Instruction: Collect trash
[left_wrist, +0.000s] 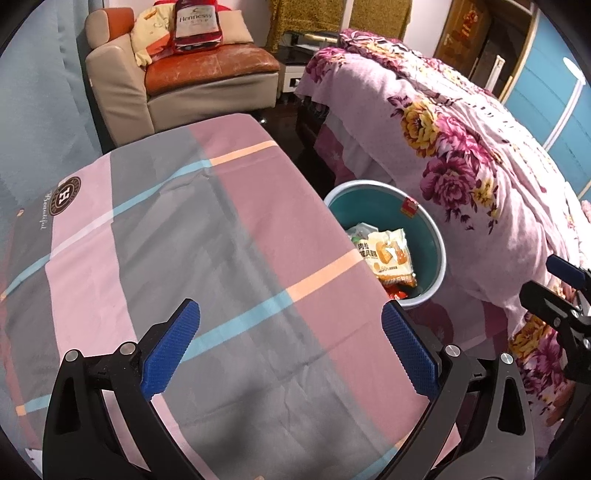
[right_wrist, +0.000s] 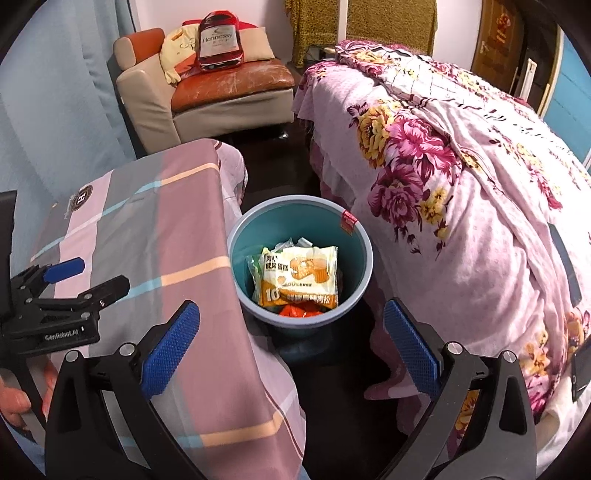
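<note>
While the round teal plastic bin (right_wrist: 300, 258), holding a white-and-orange snack wrapper (right_wrist: 299, 277), sits between checked table cloth (right_wrist: 155, 236) and floral bed, both grippers (left_wrist: 290, 347) (right_wrist: 291, 347) are spread wide, empty; table edges are best checked next.

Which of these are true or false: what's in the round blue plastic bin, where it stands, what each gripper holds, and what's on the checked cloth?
1. The round blue plastic bin holds a white and orange snack packet. True.
2. The bin stands on the floral pink bedspread. False: it stands on the floor between the bedspread and the checked cloth-covered table.
3. The right gripper grips a packet. False: it is open and empty.
4. The left gripper is open. True.
</note>
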